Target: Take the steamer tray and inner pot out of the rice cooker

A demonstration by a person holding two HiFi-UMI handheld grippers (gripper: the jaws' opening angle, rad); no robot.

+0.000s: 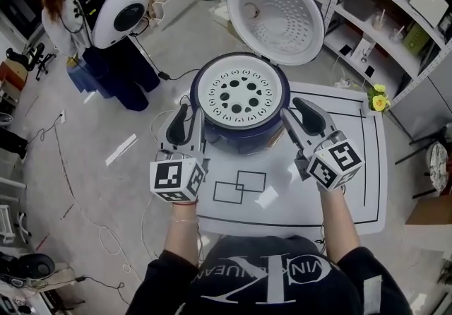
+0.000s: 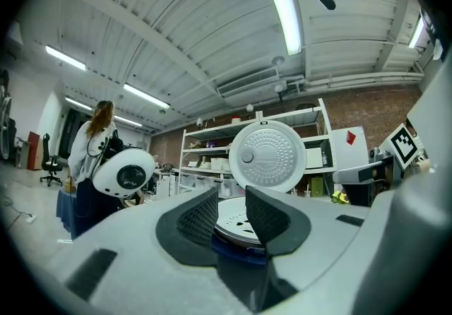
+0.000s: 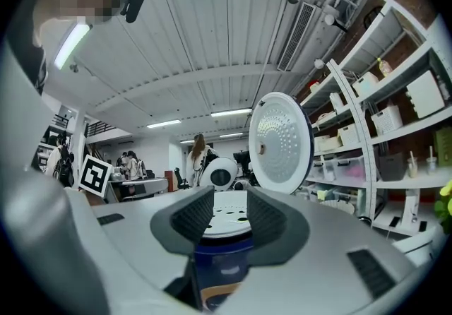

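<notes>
A dark blue rice cooker (image 1: 244,135) stands at the far side of the white table (image 1: 353,193), its round lid (image 1: 275,17) swung up and back. The white steamer tray (image 1: 235,94), pierced with several holes, sits in its mouth. My left gripper (image 1: 188,121) hovers just by the cooker's left side, jaws open with nothing between them. My right gripper (image 1: 300,116) hangs open by the cooker's right side. The left gripper (image 2: 231,199) frames the tray (image 2: 232,223) and lid (image 2: 268,155) beyond its jaws. The right gripper (image 3: 229,202) looks at the tray (image 3: 224,222) and blue body (image 3: 222,258).
Black outlines mark the table, and a small white slip (image 1: 267,198) lies near its middle. Something yellow (image 1: 380,99) sits at the table's far right corner. Shelving (image 1: 395,17) runs along the right. A person (image 1: 53,10) stands far left beside a white round machine (image 1: 126,17).
</notes>
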